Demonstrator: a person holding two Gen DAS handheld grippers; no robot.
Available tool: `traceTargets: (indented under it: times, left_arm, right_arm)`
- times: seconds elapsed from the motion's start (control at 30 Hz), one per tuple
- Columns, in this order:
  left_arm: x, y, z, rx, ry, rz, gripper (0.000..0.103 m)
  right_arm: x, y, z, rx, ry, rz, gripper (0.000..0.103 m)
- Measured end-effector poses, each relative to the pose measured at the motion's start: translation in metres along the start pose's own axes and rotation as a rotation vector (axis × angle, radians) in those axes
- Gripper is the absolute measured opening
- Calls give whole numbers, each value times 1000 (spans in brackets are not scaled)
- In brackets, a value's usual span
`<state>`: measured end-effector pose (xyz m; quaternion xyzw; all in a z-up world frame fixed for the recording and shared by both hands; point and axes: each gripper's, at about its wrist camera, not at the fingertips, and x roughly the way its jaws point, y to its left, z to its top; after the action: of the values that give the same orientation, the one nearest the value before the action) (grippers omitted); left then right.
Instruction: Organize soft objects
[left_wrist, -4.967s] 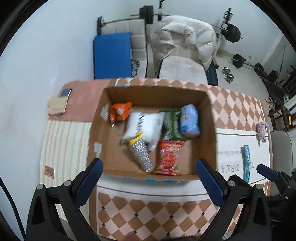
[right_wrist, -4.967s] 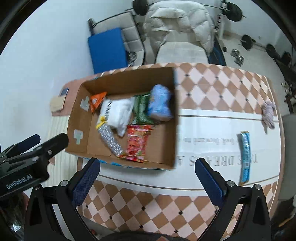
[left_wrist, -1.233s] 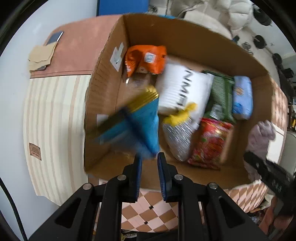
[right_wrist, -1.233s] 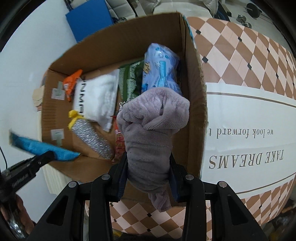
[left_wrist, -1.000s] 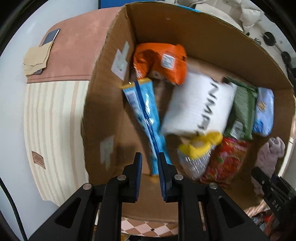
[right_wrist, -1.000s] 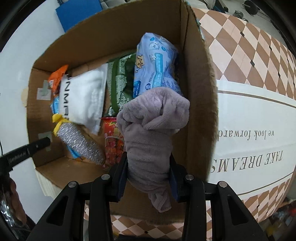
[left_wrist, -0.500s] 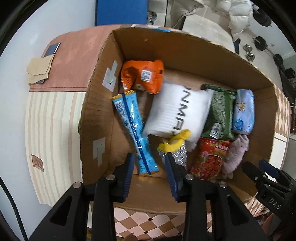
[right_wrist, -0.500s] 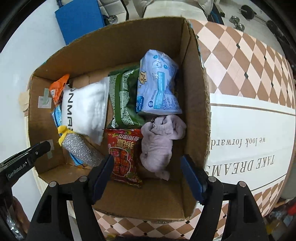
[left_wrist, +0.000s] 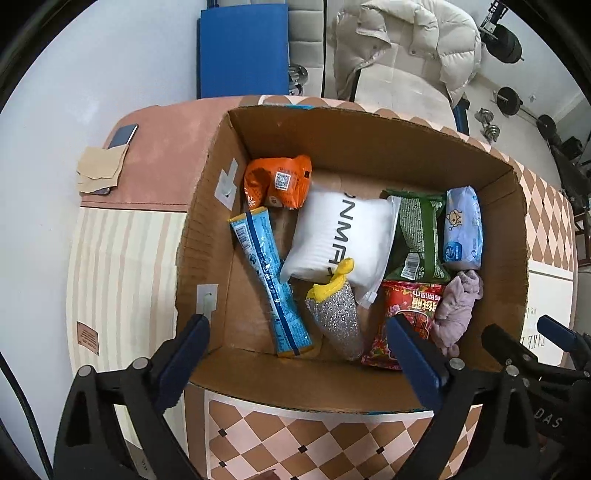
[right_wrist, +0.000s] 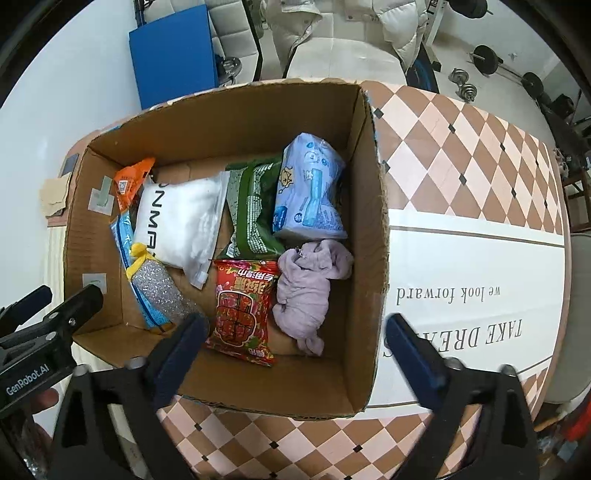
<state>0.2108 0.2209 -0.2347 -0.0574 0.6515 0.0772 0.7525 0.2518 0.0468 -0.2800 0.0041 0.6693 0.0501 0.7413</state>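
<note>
Below both tools sits the box (right_wrist: 369, 206). Left tool (left_wrist: 297, 345) and right tool (right_wrist: 295, 345) are opening wide, pinching nothing. Blue pack (left_wrist: 267, 277) runs 11 to 5; cloth (right_wrist: 308, 280) lies at 12 from the right tool. The counter (right_wrist: 461, 258) looks bare, I think.

In the box (right_wrist: 369, 206), the cloth (right_wrist: 306, 284) lies right of the snack packet (right_wrist: 242, 306).
</note>
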Motion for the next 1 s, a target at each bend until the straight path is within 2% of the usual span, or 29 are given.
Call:
traceTargets:
  times: [0.3,0.47,0.77,1.0]
  left_arm:
    - [-23,-7,-11,11,-53,9,98]
    - [-70,-14,-29,28,-127,-8,98]
    - [-167,-20,-75,54,-275,-15,98]
    - [-222,-20,-106,51,-340,-31,98]
  right_arm:
    - [-21,-7,-9,-4,-42,-34,103]
    - [-66,-12,-29,-14,-112,-20,103]
    - [-171,-26,-87,-37,-256,22,103]
    - [-235,-28,-124,-57,-345,37,103]
